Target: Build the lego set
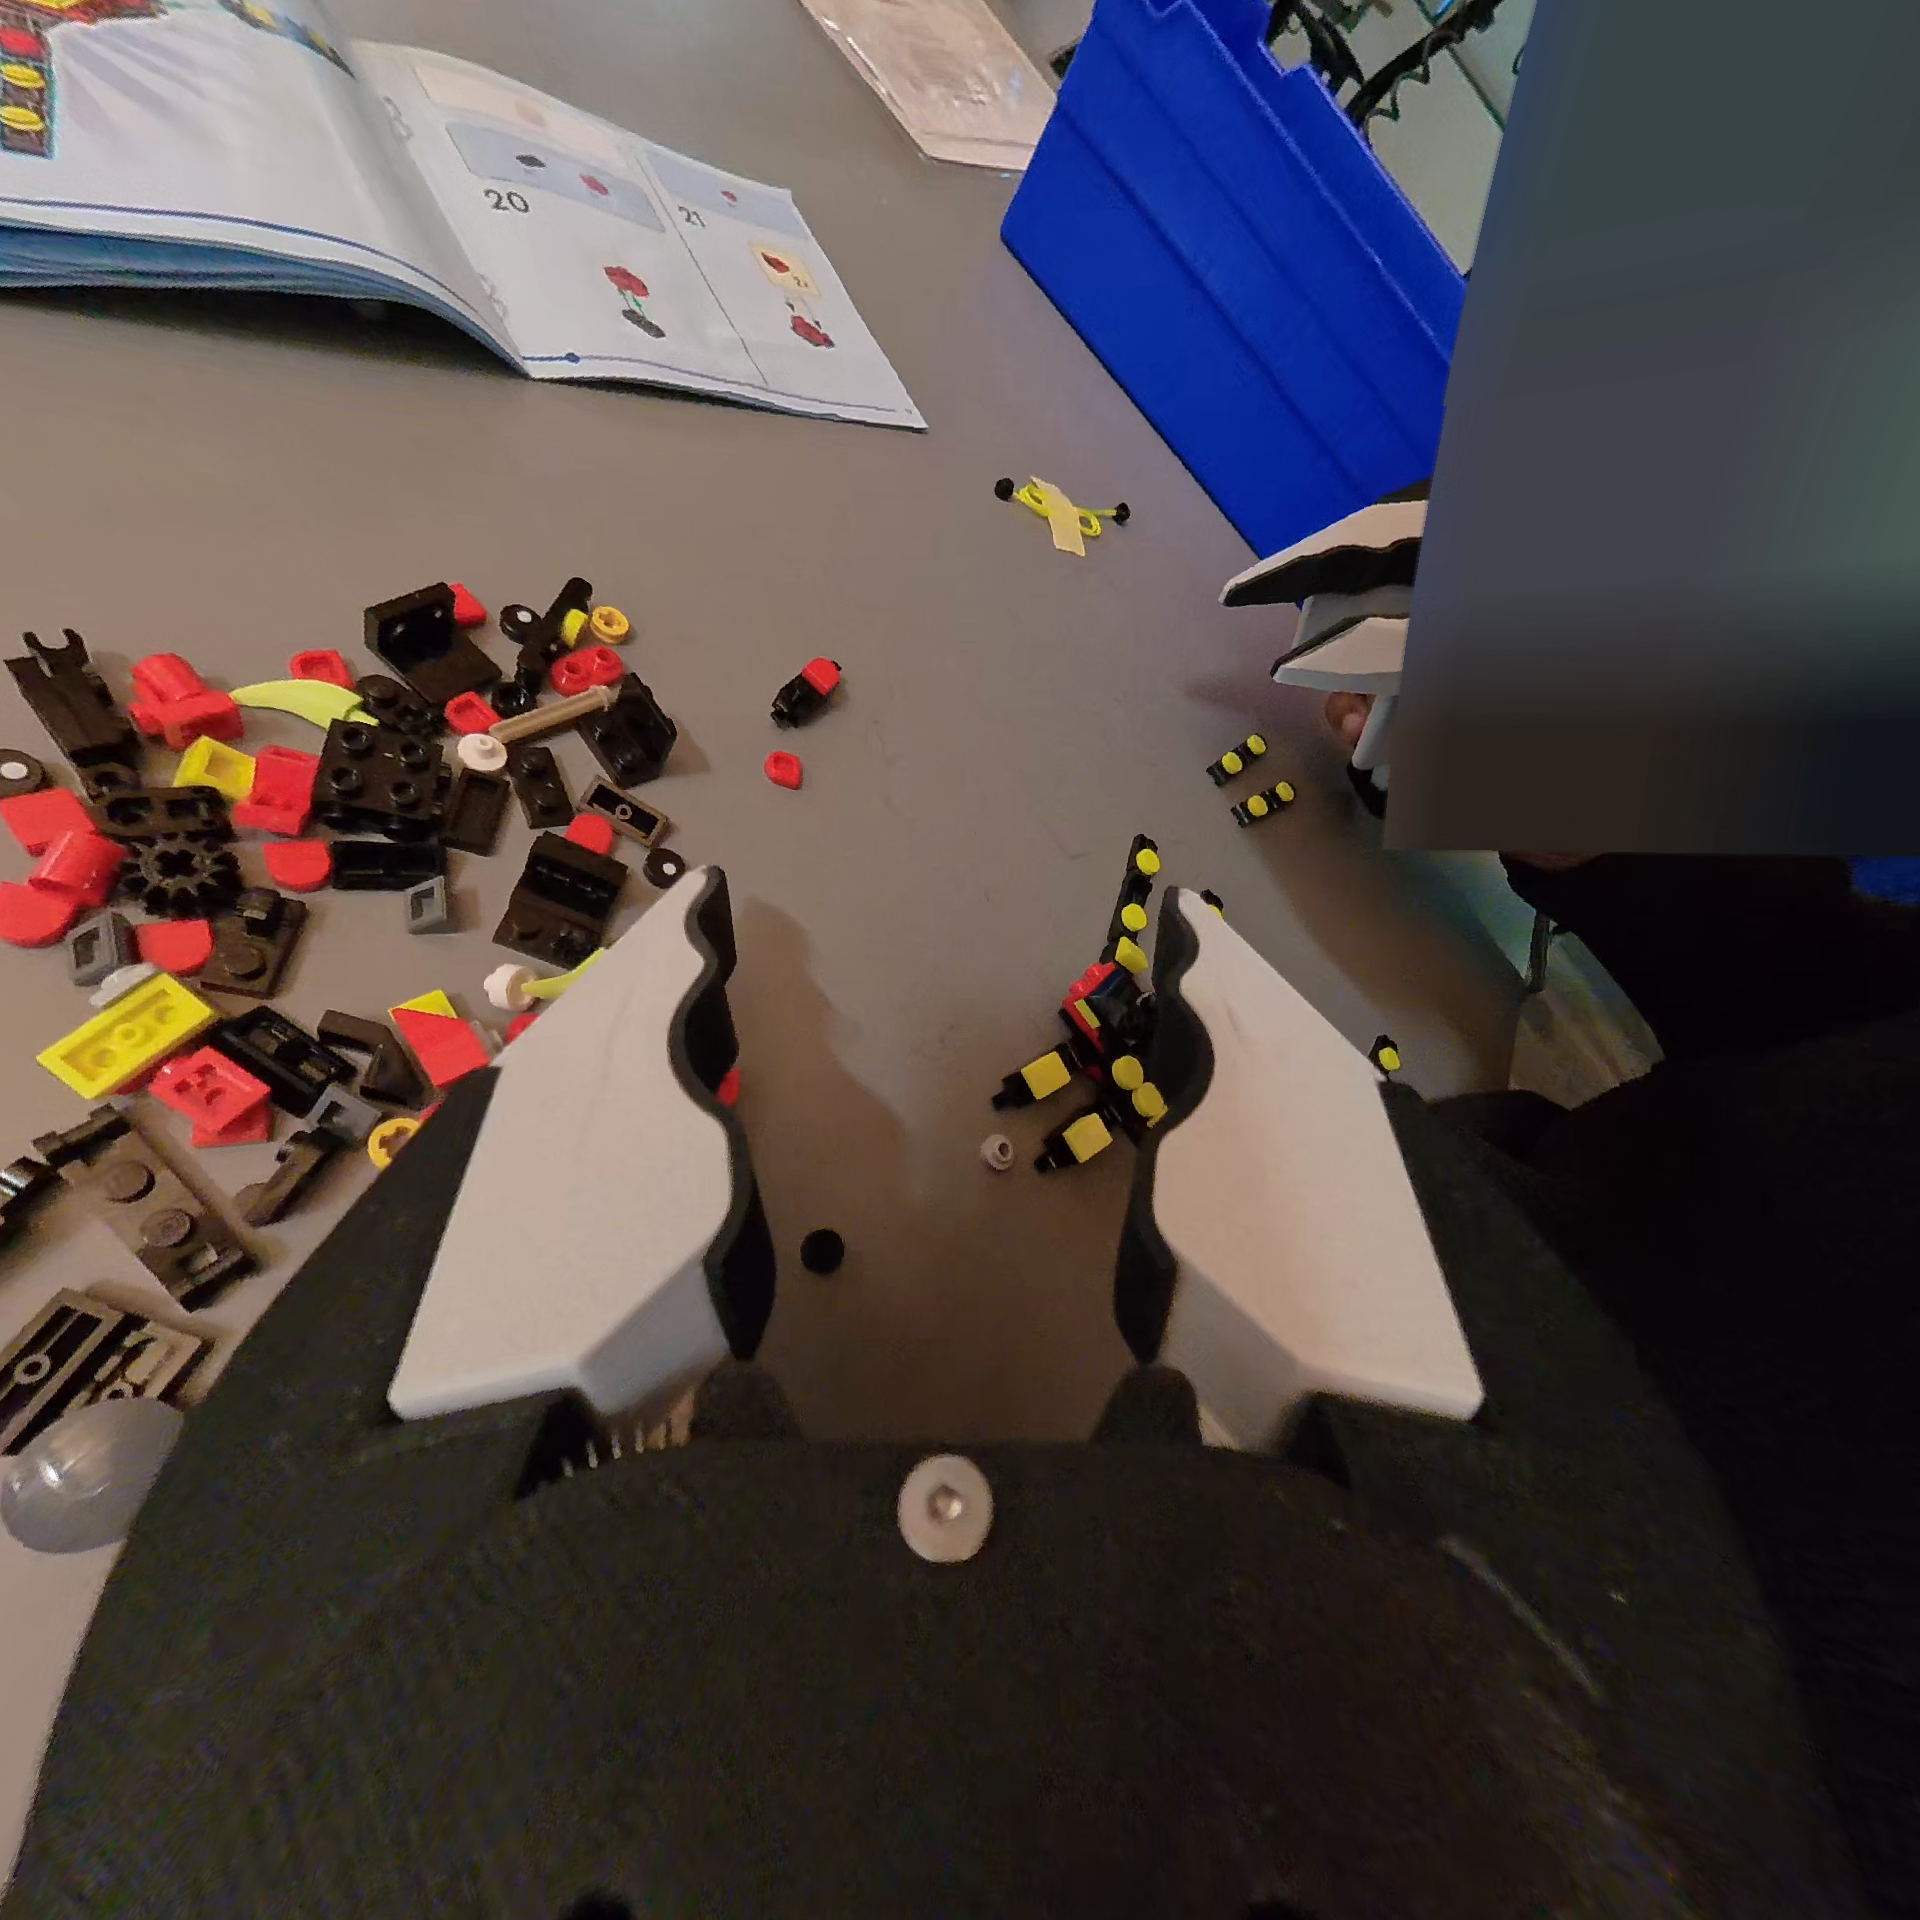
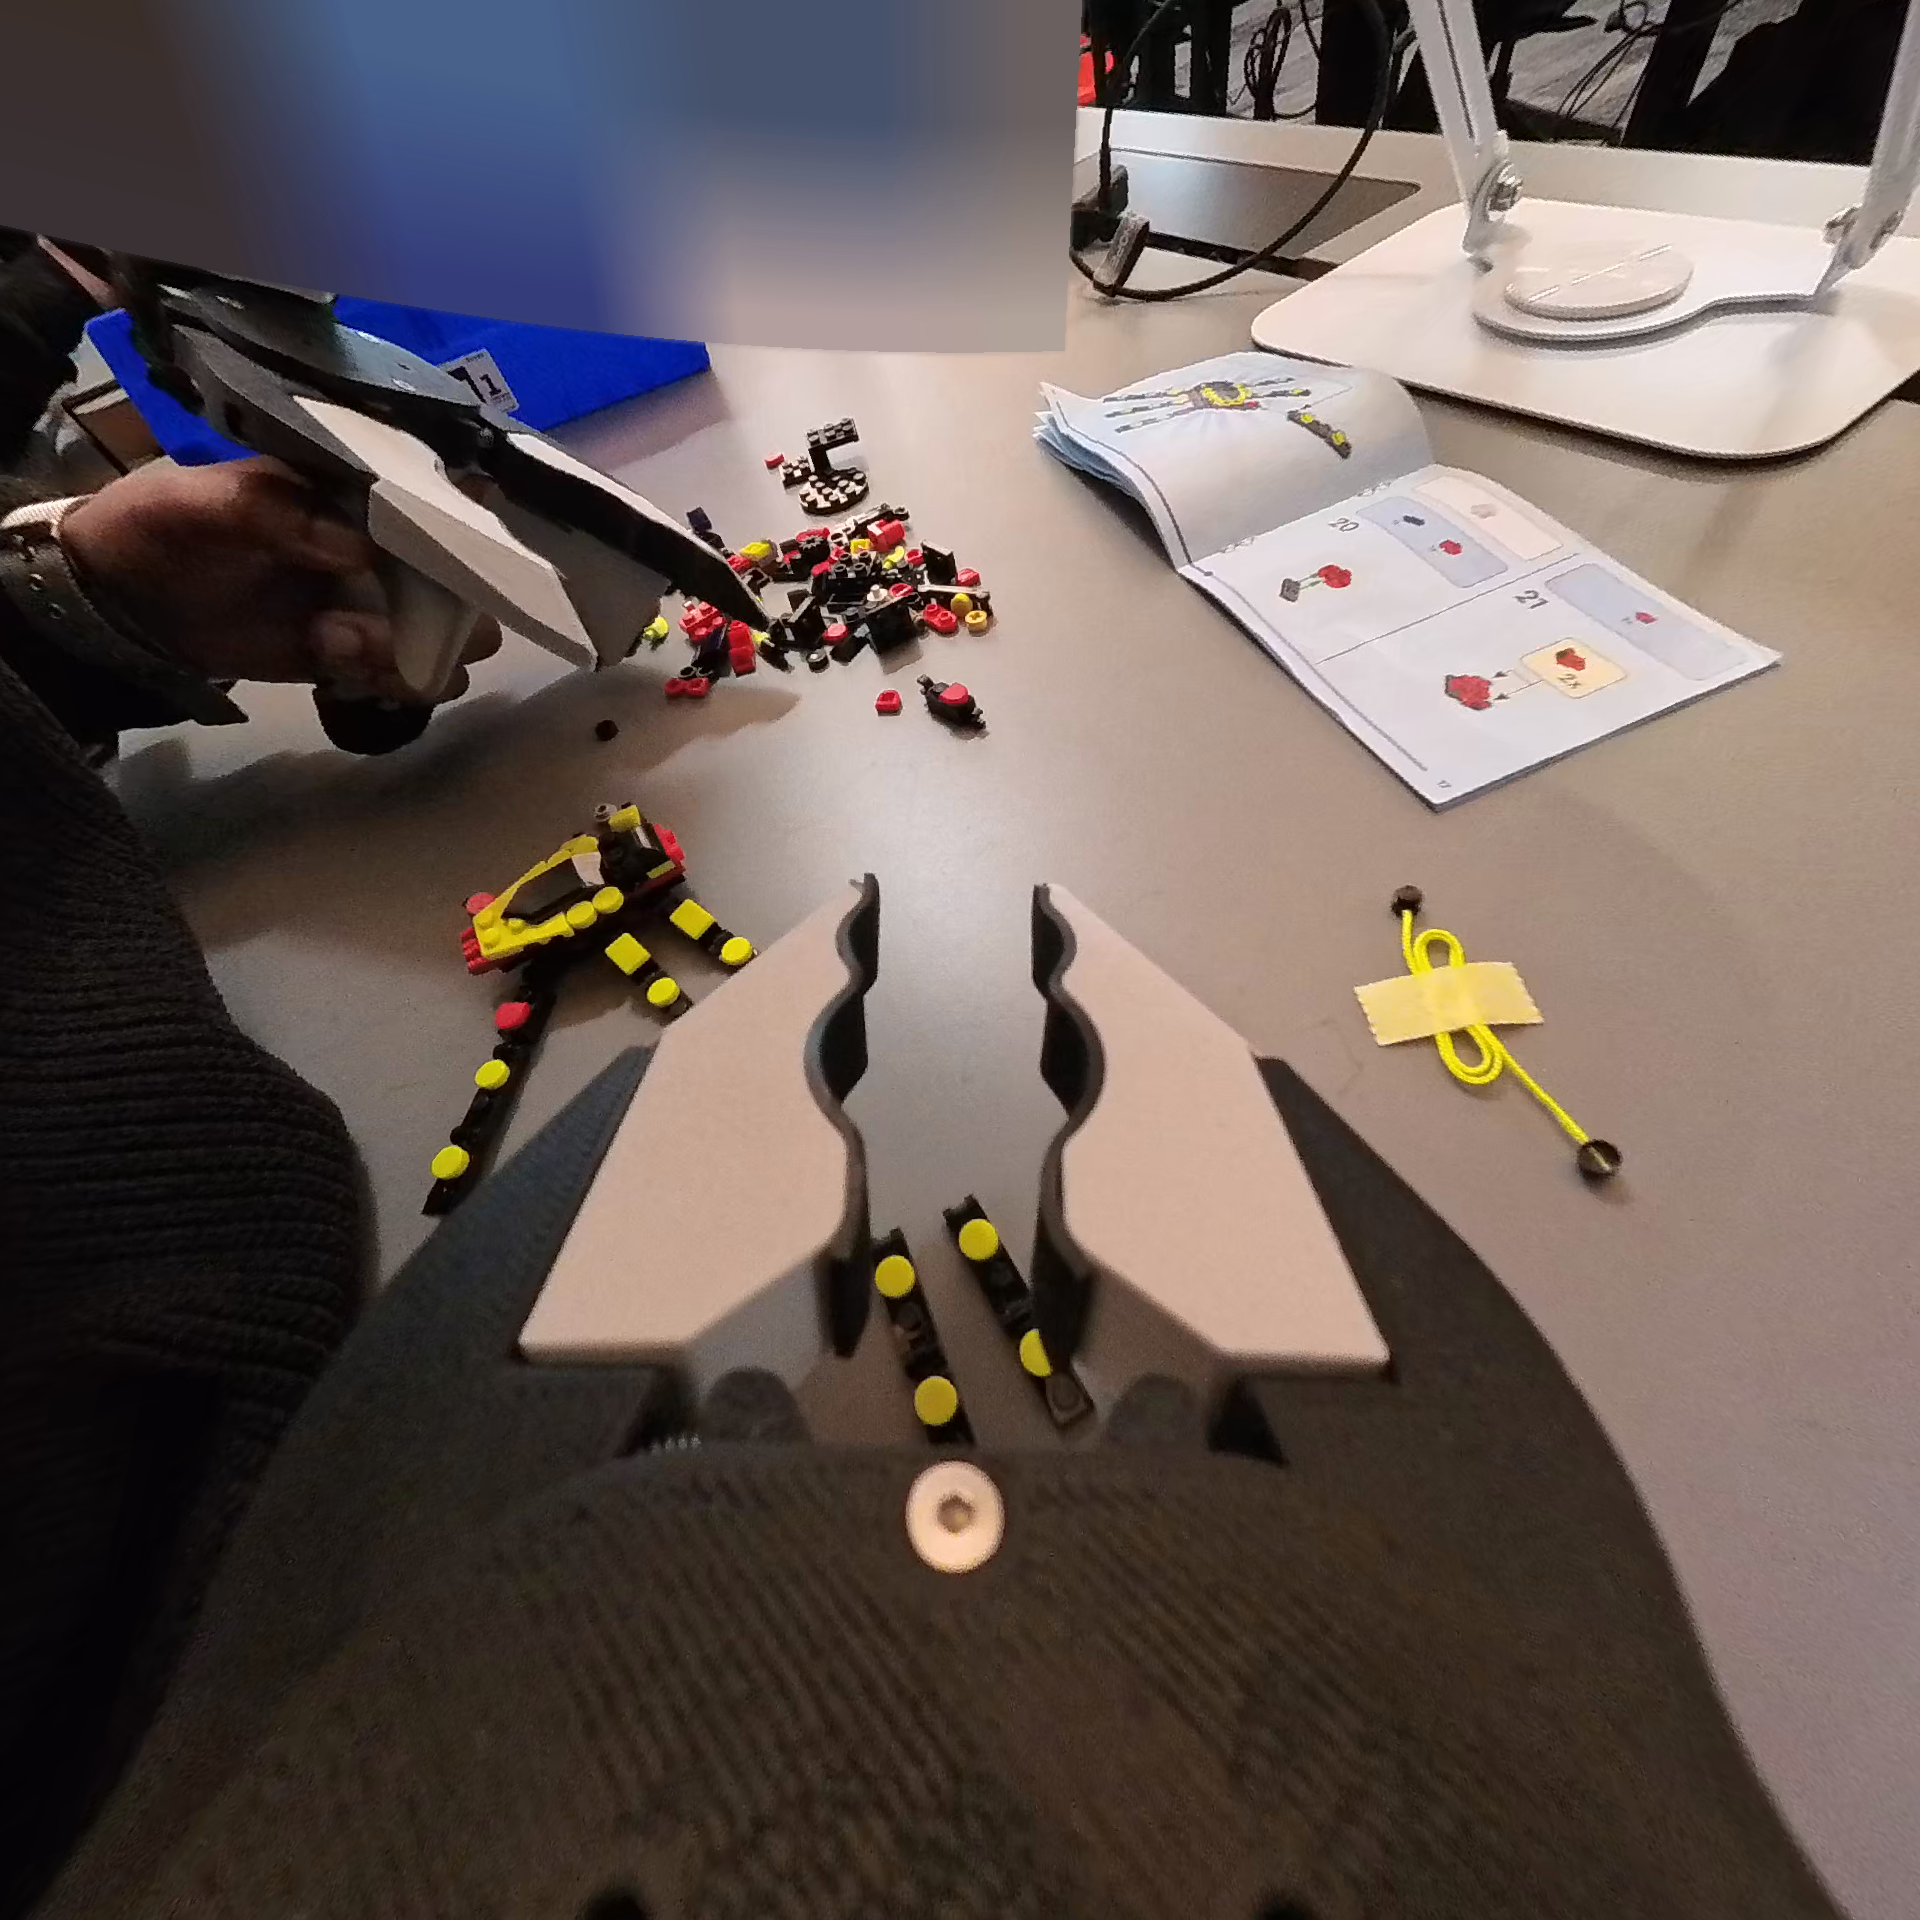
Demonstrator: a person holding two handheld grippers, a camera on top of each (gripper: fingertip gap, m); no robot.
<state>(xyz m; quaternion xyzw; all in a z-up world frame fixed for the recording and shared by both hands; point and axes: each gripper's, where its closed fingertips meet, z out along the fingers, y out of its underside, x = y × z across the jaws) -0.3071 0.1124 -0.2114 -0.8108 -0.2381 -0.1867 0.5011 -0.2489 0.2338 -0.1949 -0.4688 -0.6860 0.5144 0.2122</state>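
So we've got both grippers over the grey table (image 2: 1143, 831) and neither is holding anything. Our left gripper (image 1: 940, 904) is spread wide, with only bare table and one small black round piece (image 1: 822, 1250) between its fingers. The half-built model (image 2: 577, 904), a yellow, red and black body with black legs carrying yellow studs, sits just beside the left gripper's right finger. The loose brick pile (image 1: 312, 862) is off to the left of that gripper, with a small black-and-red assembly (image 1: 805, 693) and a lone red piece (image 1: 782, 770) a bit apart from it. Our right gripper (image 2: 954, 899) is open a moderate gap, hovering over two separate black leg strips (image 2: 956, 1309) with yellow studs. The open instruction booklet (image 2: 1455, 603) lies beyond, the taped yellow string (image 2: 1455, 1013) to the right, and a blue bin (image 1: 1226, 249) at the far edge
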